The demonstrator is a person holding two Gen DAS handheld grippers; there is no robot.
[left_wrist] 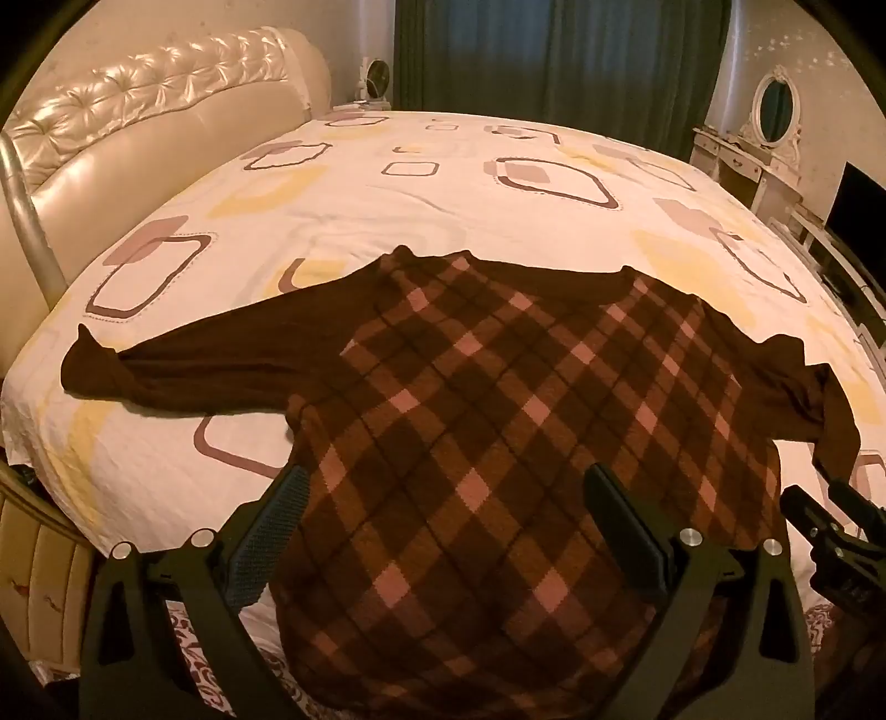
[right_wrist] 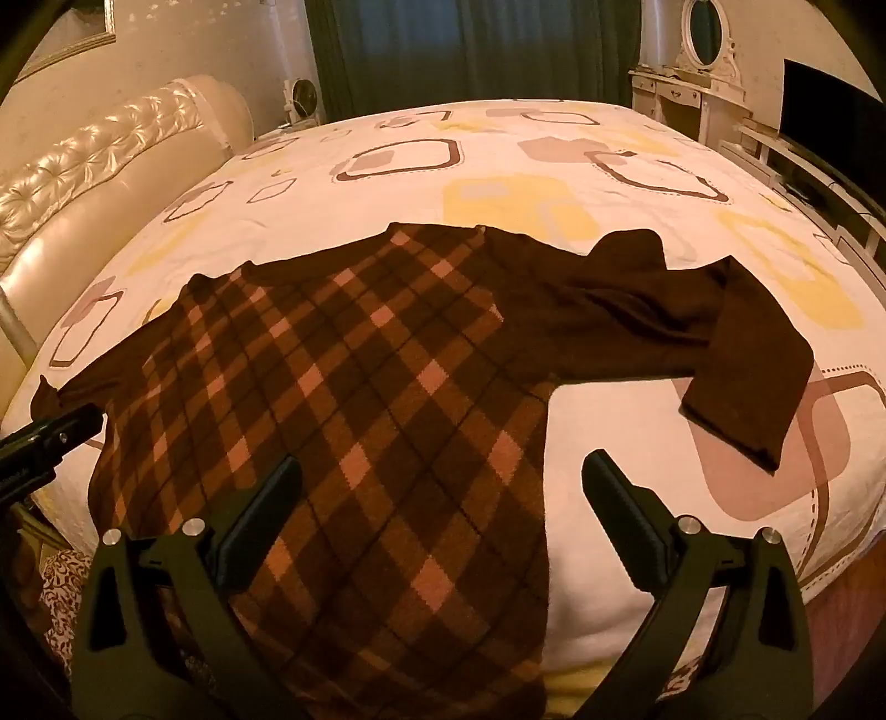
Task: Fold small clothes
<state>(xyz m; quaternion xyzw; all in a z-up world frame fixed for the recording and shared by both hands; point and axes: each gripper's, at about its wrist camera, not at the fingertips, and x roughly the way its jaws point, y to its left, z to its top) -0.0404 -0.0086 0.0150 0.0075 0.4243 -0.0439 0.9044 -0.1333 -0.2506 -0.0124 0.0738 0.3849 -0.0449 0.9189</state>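
Note:
A brown sweater [left_wrist: 487, 399] with a pink and brown diamond check front lies flat on the bed, its hem over the near edge. It also shows in the right wrist view [right_wrist: 354, 387]. Its left sleeve [left_wrist: 183, 371] stretches out to the left. Its right sleeve [right_wrist: 736, 354] is bent and doubled over on the right. My left gripper [left_wrist: 443, 498] is open above the sweater's lower left part. My right gripper [right_wrist: 443, 487] is open above the lower right part, its right finger [right_wrist: 626, 509] over bare sheet. Neither holds anything.
The bed [left_wrist: 387, 183] has a white sheet with brown and yellow square prints. A padded cream headboard [left_wrist: 138, 122] runs along the left. A white dressing table with an oval mirror [left_wrist: 775, 127] and a dark screen [right_wrist: 830, 111] stand at the right. Dark curtains [left_wrist: 554, 50] hang behind.

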